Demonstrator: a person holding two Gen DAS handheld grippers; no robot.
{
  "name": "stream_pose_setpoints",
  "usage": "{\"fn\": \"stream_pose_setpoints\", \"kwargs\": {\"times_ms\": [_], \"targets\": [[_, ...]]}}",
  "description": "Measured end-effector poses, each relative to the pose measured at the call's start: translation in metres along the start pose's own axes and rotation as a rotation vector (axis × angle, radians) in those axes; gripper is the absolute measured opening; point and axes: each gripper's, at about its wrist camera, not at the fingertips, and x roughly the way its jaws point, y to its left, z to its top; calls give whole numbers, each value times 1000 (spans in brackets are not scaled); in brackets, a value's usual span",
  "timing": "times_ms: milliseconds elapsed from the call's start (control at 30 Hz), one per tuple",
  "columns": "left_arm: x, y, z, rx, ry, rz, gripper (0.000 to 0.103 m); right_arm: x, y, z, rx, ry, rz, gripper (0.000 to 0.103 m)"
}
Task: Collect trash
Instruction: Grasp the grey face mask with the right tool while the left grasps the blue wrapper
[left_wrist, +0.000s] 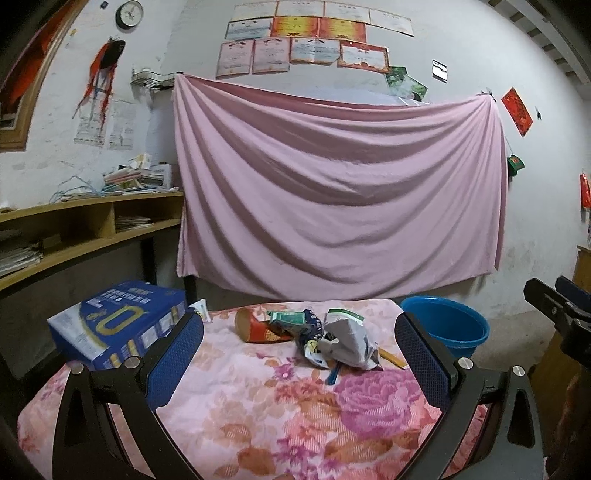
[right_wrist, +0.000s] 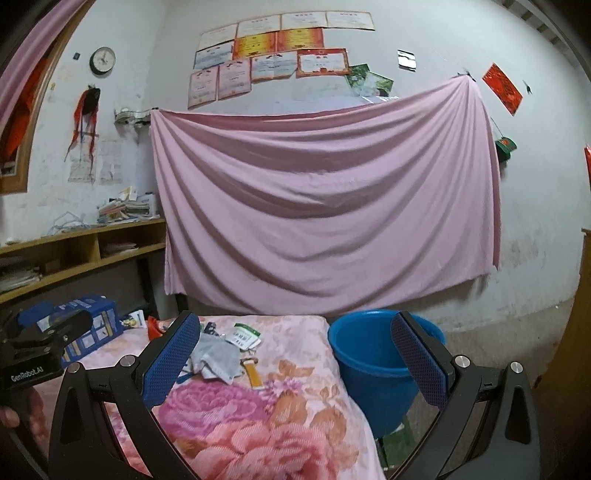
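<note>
A pile of trash lies on the floral blanket (left_wrist: 258, 406): a red paper cup on its side (left_wrist: 255, 326), a crumpled green and blue wrapper (left_wrist: 295, 321), a crumpled grey bag (left_wrist: 351, 343) and a yellow strip (left_wrist: 393, 358). The grey bag (right_wrist: 214, 360) and yellow strip (right_wrist: 253, 374) also show in the right wrist view. A blue bucket (left_wrist: 447, 323) stands beside the blanket's right edge (right_wrist: 369, 358). My left gripper (left_wrist: 299, 354) is open and empty, just short of the pile. My right gripper (right_wrist: 295, 358) is open and empty, between pile and bucket.
A blue carton (left_wrist: 118, 325) sits at the blanket's left. A wooden shelf with papers (left_wrist: 85, 225) runs along the left wall. A pink sheet (left_wrist: 332, 192) hangs on the back wall. A wooden cabinet (right_wrist: 580, 332) stands at right.
</note>
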Motion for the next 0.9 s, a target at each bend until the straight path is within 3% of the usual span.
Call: {"fn": "stream_pose_setpoints", "kwargs": {"times_ms": [333, 600, 767, 900], "targets": [[54, 19, 1, -11, 100, -58, 102, 51, 6, -1, -64, 48, 26, 103], [93, 31, -5, -19, 156, -86, 101, 89, 13, 3, -22, 85, 133, 103], [109, 39, -9, -28, 193, -106, 89, 109, 23, 2, -5, 130, 215, 103], [121, 45, -14, -45, 254, -141, 65, 126, 32, -3, -4, 206, 275, 96]]}}
